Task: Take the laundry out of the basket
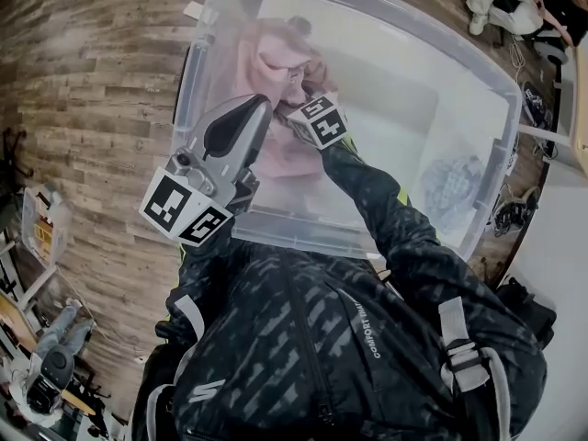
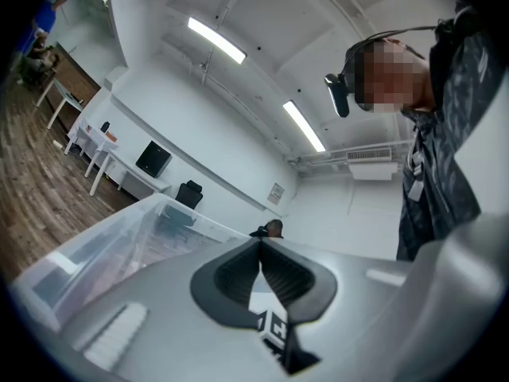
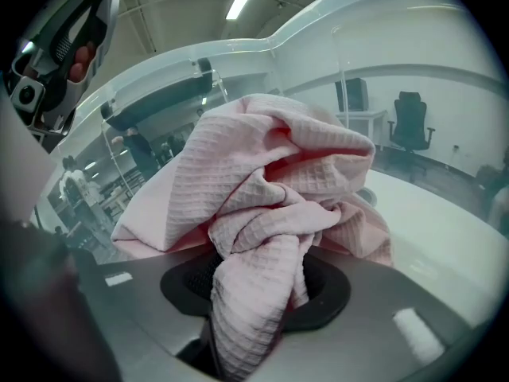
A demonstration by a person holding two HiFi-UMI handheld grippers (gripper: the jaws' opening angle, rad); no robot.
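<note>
Inside the basket (image 1: 508,95), the right gripper (image 3: 254,281) pinches a pink towel (image 3: 270,173) in its jaws. The left gripper (image 2: 261,251) has its jaws pressed together, empty.

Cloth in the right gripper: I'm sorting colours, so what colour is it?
Pale pink, waffle-textured cloth; clearest in the right gripper view.

Dressed for the job: a black zip jacket (image 1: 312,338) streaked with grey, with a small white logo (image 1: 204,392) low on one side, yellow-green trim (image 1: 404,197) on the sleeve, a pale grey shoulder strap (image 1: 459,347) and a black head camera (image 2: 337,94) on a thin band. The left gripper (image 2: 261,270) is a smooth silver-grey shell around black ribbed pads (image 2: 237,281). It bears a white marker cube (image 1: 186,209) printed with bold black squares, and a second cube (image 1: 318,120) matches it.
</note>
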